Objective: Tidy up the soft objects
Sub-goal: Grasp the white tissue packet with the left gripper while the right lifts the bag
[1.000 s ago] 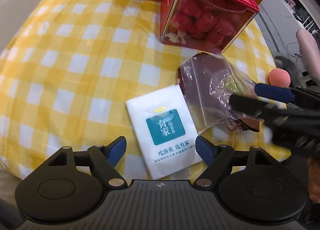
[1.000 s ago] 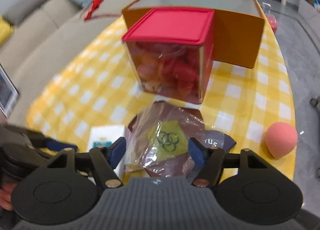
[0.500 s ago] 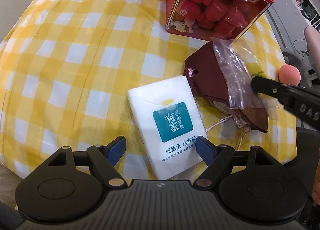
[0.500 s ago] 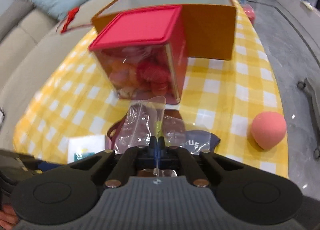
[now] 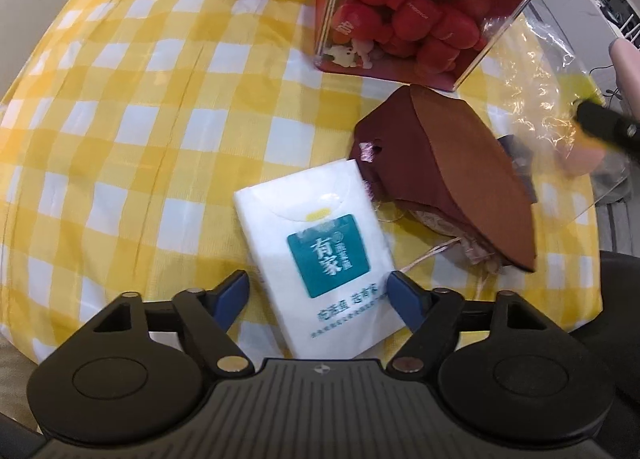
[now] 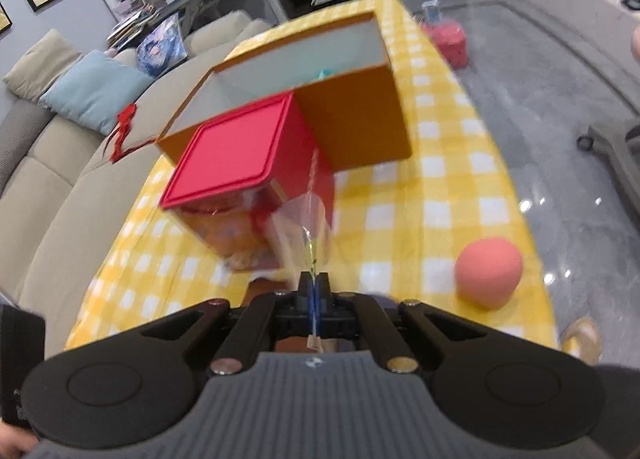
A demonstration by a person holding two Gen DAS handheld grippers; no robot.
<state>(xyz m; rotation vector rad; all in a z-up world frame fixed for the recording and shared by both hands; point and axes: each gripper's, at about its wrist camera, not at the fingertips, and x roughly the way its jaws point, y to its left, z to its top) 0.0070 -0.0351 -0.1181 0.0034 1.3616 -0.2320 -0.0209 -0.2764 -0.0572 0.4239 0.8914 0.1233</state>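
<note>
My right gripper (image 6: 314, 283) is shut on a clear plastic bag (image 6: 306, 227) and holds it up above the table; the bag also shows lifted at the right of the left wrist view (image 5: 552, 99). My left gripper (image 5: 318, 291) is open, its blue fingertips either side of the near end of a white tissue pack (image 5: 320, 251) with a teal label. A maroon cloth pouch (image 5: 452, 175) lies just right of the pack. A pink sponge ball (image 6: 490, 271) sits near the table's right edge.
A clear box with a red lid (image 6: 236, 155), full of red soft toys (image 5: 412, 23), stands in front of an open orange box (image 6: 352, 111). The table has a yellow checked cloth (image 5: 140, 119). A beige sofa (image 6: 52, 163) is to the left, grey floor to the right.
My right gripper closed on the plastic bag and lifted it off the maroon pouch, up and to the right. My left gripper moved slightly closer to the tissue pack and stayed open.
</note>
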